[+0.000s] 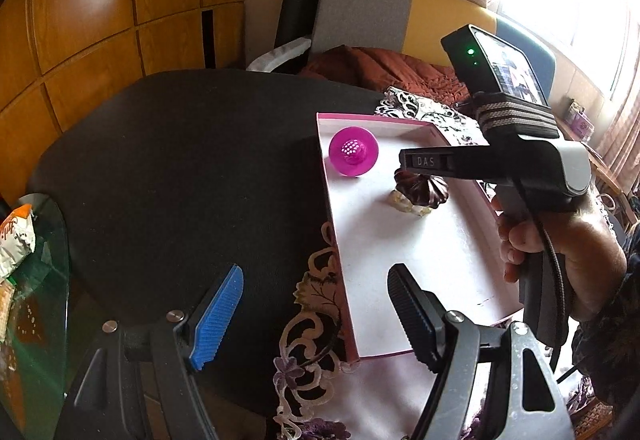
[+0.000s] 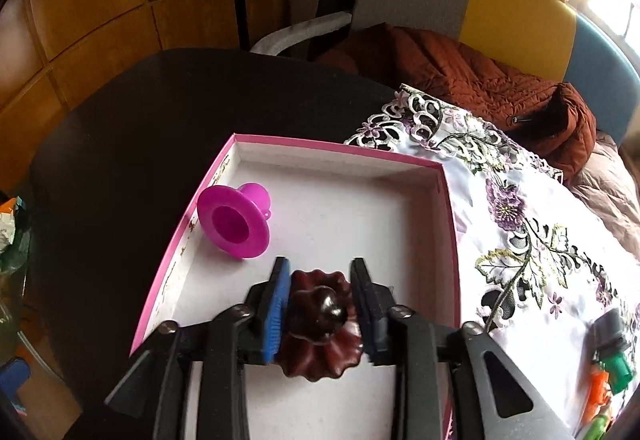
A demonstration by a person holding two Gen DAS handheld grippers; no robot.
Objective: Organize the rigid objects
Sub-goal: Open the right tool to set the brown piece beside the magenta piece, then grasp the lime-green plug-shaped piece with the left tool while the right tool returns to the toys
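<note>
A shallow pink-rimmed box [image 2: 436, 176] with a white floor lies ahead of both pairs of fingers, partly on a black table [image 1: 168, 168] and partly on a white runner embroidered with purple flowers [image 2: 520, 224]; two things lie in it. The right gripper [image 2: 320, 304] reaches down into the near half of the box, and a dark brown scalloped lid with a round knob [image 2: 320, 324] sits between its blue pad [image 2: 276, 304] and black pad [image 2: 366, 304]; the blue pad lies against the lid's left side, a thin gap shows at the black pad's side, so the fingers stand slightly parted around the lid rather than pinching it; in the left wrist view the lid rests on something pale and translucent on the box floor, too small to name. Beyond the right fingers and off to their left, close to the box's left wall, a magenta plastic strainer with a wide flange [image 2: 236, 224] lies tipped on its side, well apart from the lid. The left gripper [image 1: 316, 316] hovers with fingers spread wide and nothing between them, straddling the box's near left wall; its blue finger [image 1: 218, 316] hangs over the black table, its black finger [image 1: 412, 316] over the white box floor. A hand [image 1: 560, 248] holds the right gripper's handle at the box's right side.
</note>
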